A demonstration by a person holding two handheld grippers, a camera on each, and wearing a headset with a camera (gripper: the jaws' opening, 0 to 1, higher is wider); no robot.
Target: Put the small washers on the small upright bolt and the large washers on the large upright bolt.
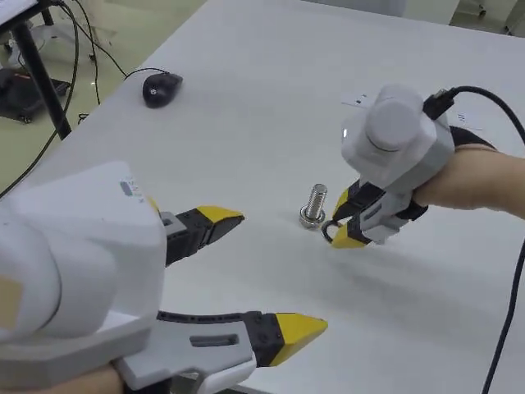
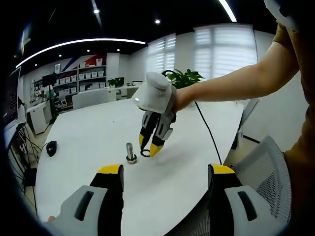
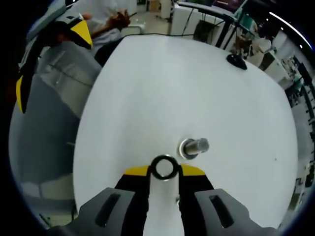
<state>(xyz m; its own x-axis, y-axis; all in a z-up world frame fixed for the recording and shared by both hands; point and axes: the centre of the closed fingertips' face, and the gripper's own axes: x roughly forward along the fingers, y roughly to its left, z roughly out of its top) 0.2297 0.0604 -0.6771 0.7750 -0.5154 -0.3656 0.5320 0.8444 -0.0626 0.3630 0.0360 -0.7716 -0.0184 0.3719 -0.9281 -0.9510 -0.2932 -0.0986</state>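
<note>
Washer (image 3: 164, 167) is being pinched by the nearly closed right gripper (image 3: 164, 171) just lower left of the upright bolt (image 3: 194, 146) at mid-frame — the next move is probably calling for centring it over the tip — while the left gripper (image 2: 166, 169) is hanging wide open, empty.

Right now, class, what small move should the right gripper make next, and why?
Probably shift the right gripper toward the upright bolt until the washer sits over its top. The washer is pinched between the jaw tips, beside the bolt, not yet over it.
</note>
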